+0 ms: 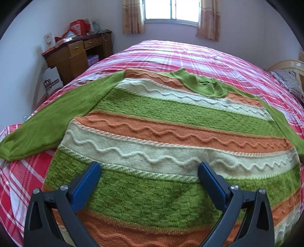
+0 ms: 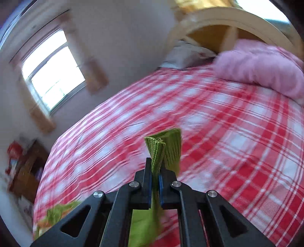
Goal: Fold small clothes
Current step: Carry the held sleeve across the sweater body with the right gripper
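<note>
Sweater [image 1: 171,121] lay flat on the bed [image 1: 209,57], its hem cut off below; left gripper [image 1: 149,168] spread above it, right gripper [image 2: 155,175] pinching a green cuff [image 2: 163,144], background blurred.

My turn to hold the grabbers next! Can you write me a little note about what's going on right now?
Right gripper: shut on the green cuff of one sleeve, held above the bed.
Left gripper: open, holding nothing, poised over the lower part of the striped sweater.
Sweater: lies spread flat on the checked bed, neck toward the window; the other green sleeve is stretched out flat.
Done: one cuff grabbed.
Left: probably fold both sleeves in, then fold the body.
</note>
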The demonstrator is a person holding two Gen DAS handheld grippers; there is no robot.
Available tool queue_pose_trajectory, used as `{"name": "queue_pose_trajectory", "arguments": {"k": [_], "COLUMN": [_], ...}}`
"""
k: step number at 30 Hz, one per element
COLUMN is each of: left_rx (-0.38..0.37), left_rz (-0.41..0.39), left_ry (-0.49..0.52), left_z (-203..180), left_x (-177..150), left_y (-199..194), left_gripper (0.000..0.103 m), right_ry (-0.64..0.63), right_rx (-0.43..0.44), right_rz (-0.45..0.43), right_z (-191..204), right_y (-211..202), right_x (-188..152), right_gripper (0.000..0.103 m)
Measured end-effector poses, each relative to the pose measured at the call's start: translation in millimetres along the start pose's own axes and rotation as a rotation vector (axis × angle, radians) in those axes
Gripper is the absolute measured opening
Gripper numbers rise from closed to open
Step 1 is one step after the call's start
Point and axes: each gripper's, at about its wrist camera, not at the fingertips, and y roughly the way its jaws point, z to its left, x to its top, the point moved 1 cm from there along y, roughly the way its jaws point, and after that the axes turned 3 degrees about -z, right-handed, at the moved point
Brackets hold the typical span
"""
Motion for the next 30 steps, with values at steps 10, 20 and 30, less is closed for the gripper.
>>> {"name": "queue_pose_trajectory", "arguments": {"k": [10,20,30], "left_rx": [-0.008,0.080,0.057], "left_rz": [-0.059,-0.099,-0.120], "left_ry": [-0.069,-0.147,-0.185], "left_z": [61,123,127], "left_x": [2,-17,-24], "left_y": [-32,-14,-6], "left_gripper": [0.103,0.103,0.103], "right_ry": [-0.241,-0.428,-0.506], "right_rx": [0.310,0.498,0.564], "right_rz": [0.014,0.106,0.216], "right_z": [209,377,427], "right_y": [-30,-29,-13], "right_x": [-62,-194,-289], "right_gripper": [0.005,0.005,0.005]}}
